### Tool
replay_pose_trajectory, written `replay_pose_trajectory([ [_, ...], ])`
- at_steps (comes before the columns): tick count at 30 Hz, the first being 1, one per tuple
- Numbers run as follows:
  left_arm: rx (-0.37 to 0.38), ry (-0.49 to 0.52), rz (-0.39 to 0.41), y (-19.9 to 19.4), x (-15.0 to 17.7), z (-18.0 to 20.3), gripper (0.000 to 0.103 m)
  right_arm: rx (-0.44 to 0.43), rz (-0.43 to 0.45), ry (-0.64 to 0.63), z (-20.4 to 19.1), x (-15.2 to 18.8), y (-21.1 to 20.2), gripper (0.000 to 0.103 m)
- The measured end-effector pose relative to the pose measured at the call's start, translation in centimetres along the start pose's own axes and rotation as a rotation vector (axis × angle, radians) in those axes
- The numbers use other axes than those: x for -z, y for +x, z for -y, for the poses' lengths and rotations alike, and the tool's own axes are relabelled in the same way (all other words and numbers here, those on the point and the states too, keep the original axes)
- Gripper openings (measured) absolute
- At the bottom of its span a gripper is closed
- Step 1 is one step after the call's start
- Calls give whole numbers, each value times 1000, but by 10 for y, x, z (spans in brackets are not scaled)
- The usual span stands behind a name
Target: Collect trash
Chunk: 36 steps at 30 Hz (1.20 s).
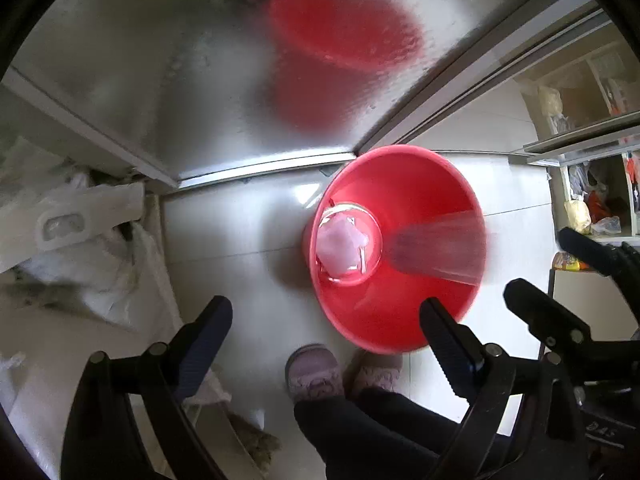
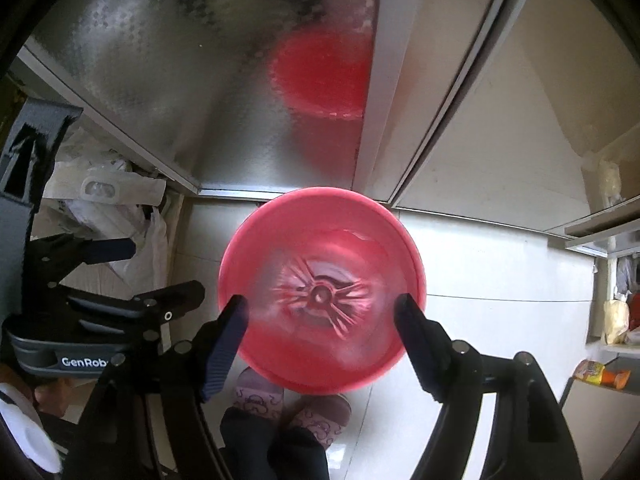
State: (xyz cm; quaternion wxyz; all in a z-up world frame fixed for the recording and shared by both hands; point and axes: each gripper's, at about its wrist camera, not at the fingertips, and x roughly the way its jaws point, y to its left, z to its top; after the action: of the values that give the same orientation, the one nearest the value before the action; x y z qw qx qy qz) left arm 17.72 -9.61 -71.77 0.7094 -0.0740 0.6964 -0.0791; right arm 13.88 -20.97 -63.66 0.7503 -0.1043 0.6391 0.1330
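Note:
A red bucket (image 1: 420, 184) stands on the white tiled floor, and in the right wrist view the red bucket (image 2: 256, 240) lies straight below. At its bottom rests a clear cup with pale crumpled trash (image 1: 344, 244). A clear plastic bottle (image 2: 320, 296), seen base-on and blurred, hangs between the fingers of my right gripper (image 2: 322, 328) over the bucket's mouth; the pads stand clear of it. The left wrist view shows the bottle as a blurred streak (image 1: 436, 248) inside the bucket. My left gripper (image 1: 326, 320) stands open and empty over the floor, left of the bucket.
A frosted glass door (image 1: 200, 80) behind the bucket mirrors it. White plastic bags (image 1: 80, 248) lie at the left. Shelves with packets (image 1: 592, 200) stand at the right. A person's feet in pink slippers (image 1: 316, 372) stand by the bucket's near side.

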Motion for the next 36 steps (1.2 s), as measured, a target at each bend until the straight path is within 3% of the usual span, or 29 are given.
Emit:
replay_pose_trajectory([
  [2,-16,-6,-1,-20,4,4,93,27,17,-13,-1,-1,-17,91],
  [4,-15,-19,0,-43,9,9,93,39,31,-26,1,-2,-42,95],
  [8,-8,-37,4,-101,17,21,93,40,34,-38,1,-4,-92,95],
  [14,-22,-66,88,-232,23,41,93,53,83,-10,4,-12,-205,95],
  [18,-28,-44,163,-324,25,56,93,60,167,6,-1,-22,-292,100],
  [25,-44,-21,260,-442,30,75,93,54,309,-17,-9,-34,-408,102],
  [31,-56,-31,372,-517,35,81,93,45,401,-26,-13,-48,-463,102],
  [36,-90,-54,447,-554,33,75,93,4,482,-78,-30,-65,-498,102],
])
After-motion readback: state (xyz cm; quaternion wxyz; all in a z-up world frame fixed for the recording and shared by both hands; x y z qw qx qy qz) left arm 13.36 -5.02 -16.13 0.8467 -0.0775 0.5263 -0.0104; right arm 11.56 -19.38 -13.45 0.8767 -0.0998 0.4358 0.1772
